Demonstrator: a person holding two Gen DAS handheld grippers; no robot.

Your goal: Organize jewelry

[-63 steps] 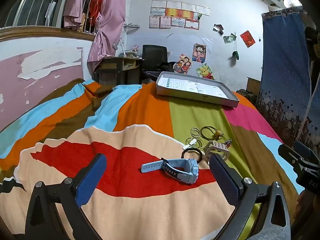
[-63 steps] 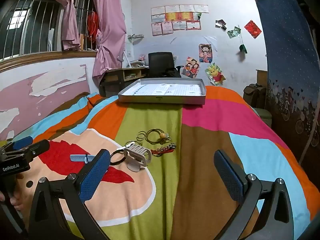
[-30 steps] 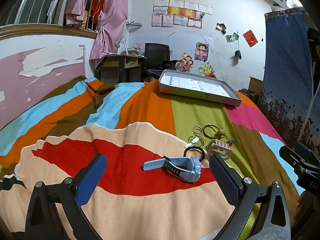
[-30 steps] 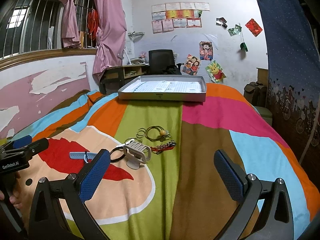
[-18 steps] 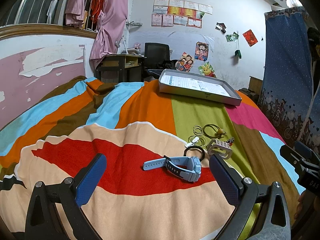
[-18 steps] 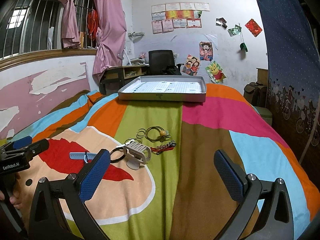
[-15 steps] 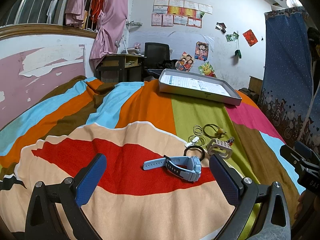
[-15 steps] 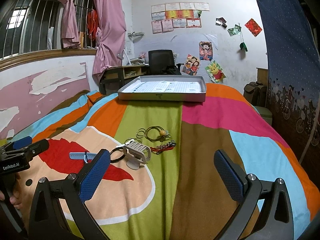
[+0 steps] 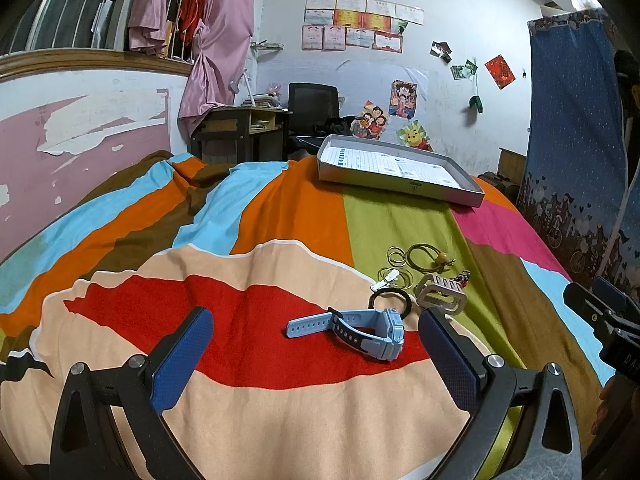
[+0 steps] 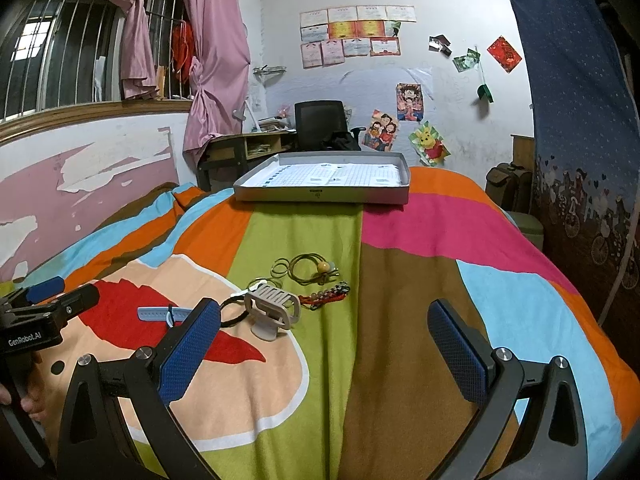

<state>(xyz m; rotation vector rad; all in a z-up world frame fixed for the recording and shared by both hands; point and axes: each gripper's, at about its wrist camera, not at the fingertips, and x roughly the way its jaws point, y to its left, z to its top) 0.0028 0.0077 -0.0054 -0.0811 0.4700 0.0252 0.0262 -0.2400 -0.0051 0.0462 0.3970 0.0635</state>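
Right now the jewelry is lying in a loose cluster on the striped bedspread [image 9: 304,216], about midway along the bed and well short of the grey tray [image 10: 320,194] sitting at its far end. A light blue watch [image 9: 360,330] is resting nearest the left gripper [image 9: 316,354], its strap trailing onto the red patch. Just beyond it a black hair tie [image 9: 390,302] is lying beside a beige hair claw [image 10: 272,308], with thin ring bands [image 9: 396,256], an olive elastic with a bead [image 10: 316,268] and a red-and-black braided bracelet [image 10: 328,294] further toward the tray.

Both tools are hovering spread wide and gripping nothing. The left gripper is framing the watch between its blue pads [image 9: 182,360], which suggests it is lining up for that piece first. The right gripper [image 10: 324,354] is pointing at bare cloth to the right of the cluster, probably waiting its turn. The tray, lined with a printed sheet, is likely standing as the place where the pieces belong, and it looks to be holding no jewelry yet.

From the right wrist view, a blue pad [image 10: 190,350] is covering most of the watch, leaving only the strap showing. A small white clip among the rings is too small to identify. The person is showing only as fingertips at the frame edges.
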